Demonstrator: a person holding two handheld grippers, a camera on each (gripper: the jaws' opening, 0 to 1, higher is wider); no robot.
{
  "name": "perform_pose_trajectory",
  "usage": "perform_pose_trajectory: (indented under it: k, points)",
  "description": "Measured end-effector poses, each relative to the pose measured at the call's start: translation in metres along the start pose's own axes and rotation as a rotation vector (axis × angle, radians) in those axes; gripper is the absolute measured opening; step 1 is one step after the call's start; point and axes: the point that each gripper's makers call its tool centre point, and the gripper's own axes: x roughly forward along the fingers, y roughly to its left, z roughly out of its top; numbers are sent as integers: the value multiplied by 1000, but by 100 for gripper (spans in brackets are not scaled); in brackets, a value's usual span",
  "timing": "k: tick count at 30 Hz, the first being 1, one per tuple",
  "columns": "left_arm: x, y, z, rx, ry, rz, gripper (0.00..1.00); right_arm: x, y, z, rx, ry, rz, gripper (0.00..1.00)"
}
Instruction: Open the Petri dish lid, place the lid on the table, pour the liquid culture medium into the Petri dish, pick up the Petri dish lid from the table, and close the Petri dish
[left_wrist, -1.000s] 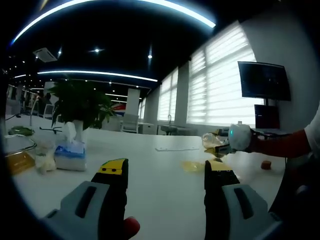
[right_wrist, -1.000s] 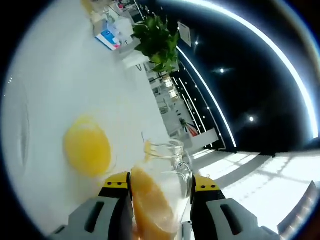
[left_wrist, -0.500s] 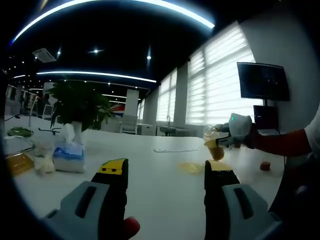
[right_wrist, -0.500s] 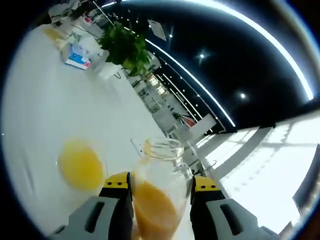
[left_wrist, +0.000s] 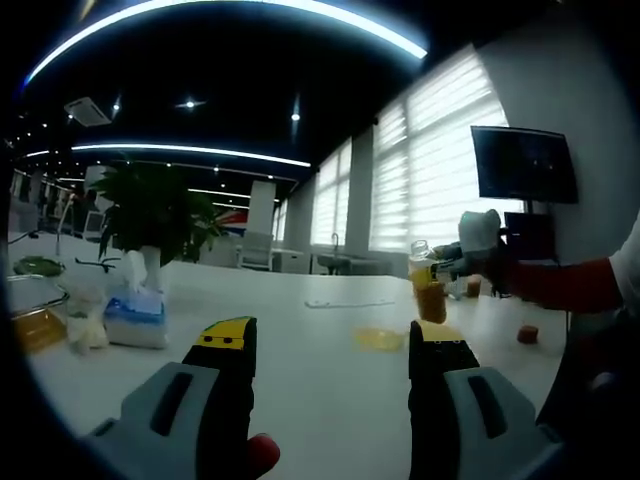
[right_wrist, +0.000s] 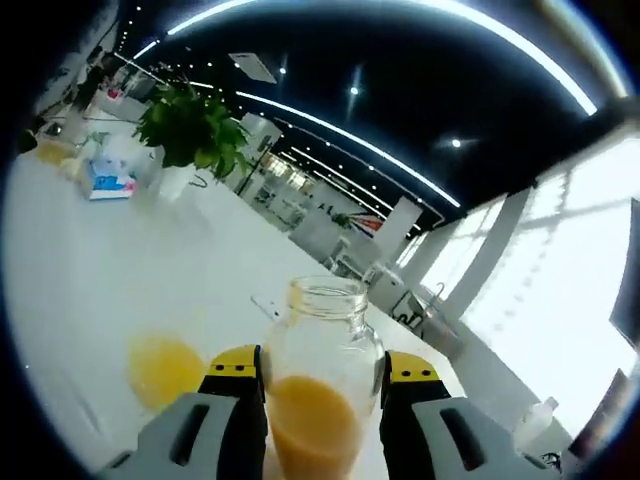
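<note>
Glass jar is sitting pinched in your right gripper above the filled dish mid-table, left gripper spread and idling; a loosening grip risks spilling.

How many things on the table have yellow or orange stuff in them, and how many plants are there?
Jar with orange liquid, held by the right hand-held gripper: 1
Petri dish with yellow liquid: 1
Container with yellow contents at the far left: 1
Potted plant: 1
Total: 4
</note>
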Motion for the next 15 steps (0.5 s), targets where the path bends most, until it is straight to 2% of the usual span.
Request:
perform_pose_trajectory:
  k: [2, 10, 15]
  points:
    - [0, -1, 1, 2, -2, -2, 53, 1, -6, -1, 60, 4, -7, 39]
    - [1, -3, 3, 6, -4, -6, 53, -3, -18, -7, 145, 21, -25, 39]
    - [4, -7, 4, 9, -5, -13, 53, -6, -37, -19, 283, 46, -68, 39]
